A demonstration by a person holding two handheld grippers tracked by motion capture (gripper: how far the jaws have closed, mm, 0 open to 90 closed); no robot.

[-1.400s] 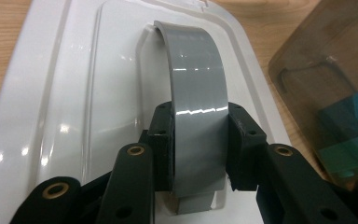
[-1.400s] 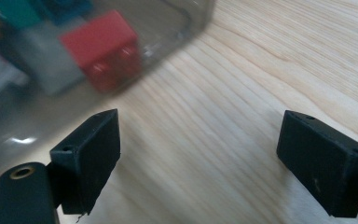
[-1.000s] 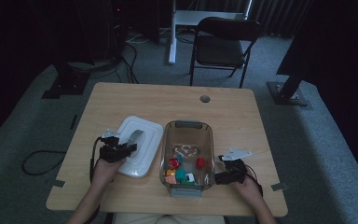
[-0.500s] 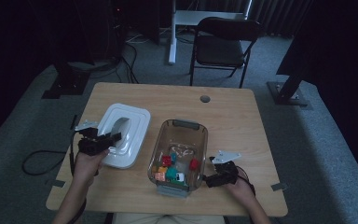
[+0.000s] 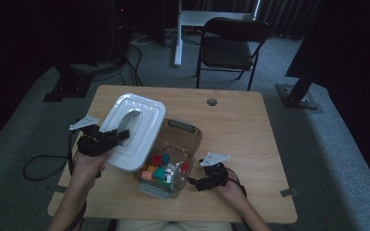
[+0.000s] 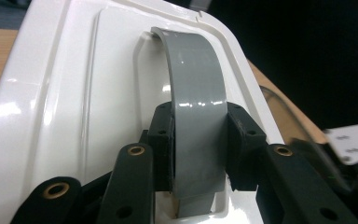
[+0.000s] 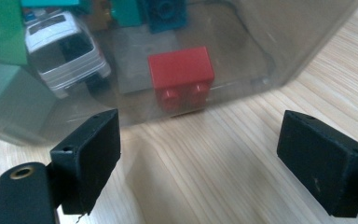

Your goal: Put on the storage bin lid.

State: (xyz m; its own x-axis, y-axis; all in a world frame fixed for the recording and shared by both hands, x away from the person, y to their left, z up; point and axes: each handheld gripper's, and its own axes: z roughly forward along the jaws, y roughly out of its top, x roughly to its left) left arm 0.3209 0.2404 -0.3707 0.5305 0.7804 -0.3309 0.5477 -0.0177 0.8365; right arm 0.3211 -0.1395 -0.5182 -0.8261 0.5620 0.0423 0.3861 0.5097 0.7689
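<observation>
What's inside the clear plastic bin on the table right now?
The clear bin holds small toys: a red block, a white toy car, plus teal, green and orange blocks. Whatever lies beneath the pile is covered. The white lid is lifted off, tilted beside it.

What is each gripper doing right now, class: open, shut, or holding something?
Left gripper: shut on the grey handle of the white lid.
Right gripper: open, holding nothing, beside the clear box.
</observation>
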